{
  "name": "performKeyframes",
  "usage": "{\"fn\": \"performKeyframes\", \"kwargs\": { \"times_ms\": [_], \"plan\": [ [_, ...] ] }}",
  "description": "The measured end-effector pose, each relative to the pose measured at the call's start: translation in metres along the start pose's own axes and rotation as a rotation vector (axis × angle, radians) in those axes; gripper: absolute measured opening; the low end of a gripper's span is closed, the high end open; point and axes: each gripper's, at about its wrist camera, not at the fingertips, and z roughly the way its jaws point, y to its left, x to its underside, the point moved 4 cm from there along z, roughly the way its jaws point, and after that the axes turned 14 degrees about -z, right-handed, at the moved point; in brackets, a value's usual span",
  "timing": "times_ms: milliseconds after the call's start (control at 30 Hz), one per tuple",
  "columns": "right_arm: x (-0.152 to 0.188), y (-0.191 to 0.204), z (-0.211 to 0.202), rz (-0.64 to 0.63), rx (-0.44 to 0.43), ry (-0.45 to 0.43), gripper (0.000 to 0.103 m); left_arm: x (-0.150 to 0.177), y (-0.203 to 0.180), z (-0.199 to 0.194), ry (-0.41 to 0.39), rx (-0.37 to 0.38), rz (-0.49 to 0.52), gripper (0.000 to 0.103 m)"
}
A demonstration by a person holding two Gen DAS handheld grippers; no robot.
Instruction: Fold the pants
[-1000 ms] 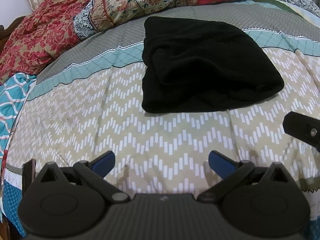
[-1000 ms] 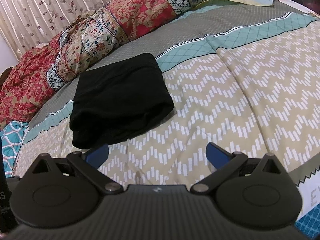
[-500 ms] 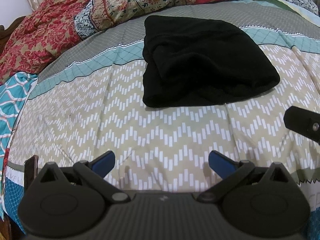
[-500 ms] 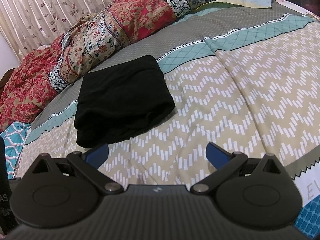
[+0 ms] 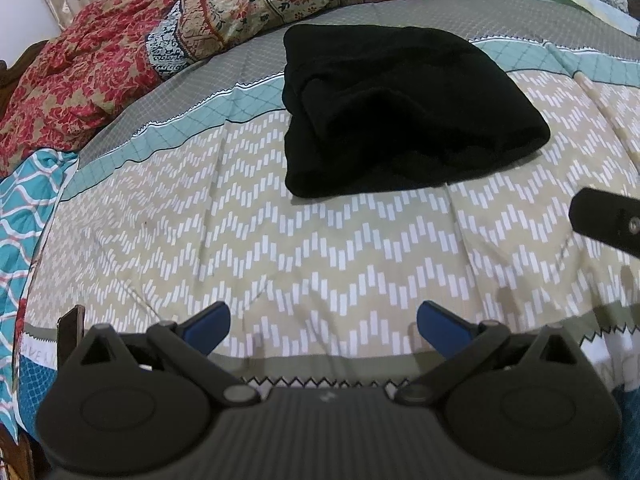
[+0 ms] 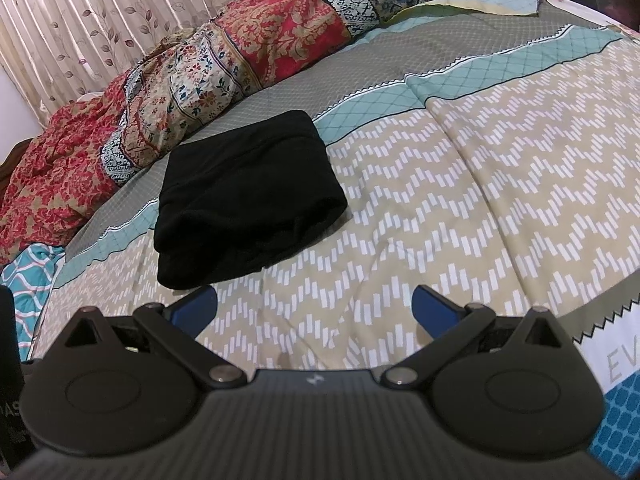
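The black pants (image 5: 400, 112) lie folded into a compact bundle on the bedspread, ahead of both grippers; they also show in the right wrist view (image 6: 244, 196). My left gripper (image 5: 322, 322) is open and empty, well short of the pants, near the bed's front edge. My right gripper (image 6: 314, 306) is open and empty, its left blue fingertip (image 6: 196, 306) just in front of the pants' near corner. Part of the right gripper's body (image 5: 608, 220) shows at the right edge of the left wrist view.
The bedspread (image 5: 320, 240) has a beige zigzag panel with teal and grey bands. A crumpled red and floral quilt (image 6: 200, 80) lies along the far side, before a leaf-print curtain (image 6: 100, 12). A teal wavy cloth (image 5: 24, 200) lies at the left.
Both grippers have drawn back toward the bed's front edge, away from the pants, staying open. The pants have not moved.
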Motion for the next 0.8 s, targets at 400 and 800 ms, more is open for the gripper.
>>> {"fn": "performKeyframes", "kwargs": {
  "times_ms": [400,800],
  "plan": [
    [0.005,-0.004,-0.002,0.017,0.002,0.008,0.103,0.009,-0.003,0.003,0.026,-0.024,0.034,0.103],
    [0.007,-0.007,-0.004,0.035,0.005,0.008,0.103,0.014,-0.006,0.004,0.054,-0.038,0.053,0.103]
  ]
}}
